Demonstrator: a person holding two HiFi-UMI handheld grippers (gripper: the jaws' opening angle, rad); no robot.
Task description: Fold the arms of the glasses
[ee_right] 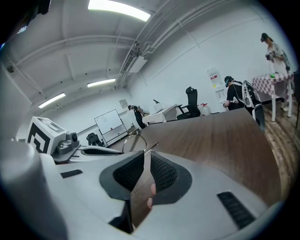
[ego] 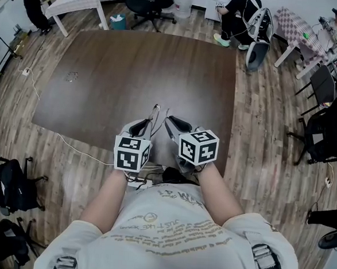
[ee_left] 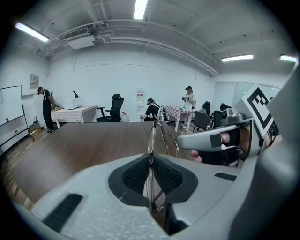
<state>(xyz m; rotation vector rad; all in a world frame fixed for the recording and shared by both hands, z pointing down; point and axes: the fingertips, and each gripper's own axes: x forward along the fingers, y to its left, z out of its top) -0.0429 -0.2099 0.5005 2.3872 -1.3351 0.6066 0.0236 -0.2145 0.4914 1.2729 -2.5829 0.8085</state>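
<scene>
Over table (ego: 132, 71), left gripper (ego: 148, 123) (pinching glasses (ego: 156, 109)) angles downward.

No legible text, shirt print (ego: 167, 229) unreadable

Dark brown counter (ego: 137, 83) on a wood plank floor (ego: 260, 143), with a white cable (ego: 81, 148) trailing off its near edge. Beyond the counter stand a black office chair (ego: 150, 3), a white table (ego: 80, 1), a water jug (ego: 182, 2) and a checkered table (ego: 299, 31). Seated person (ego: 237, 18) by the far end.
</scene>
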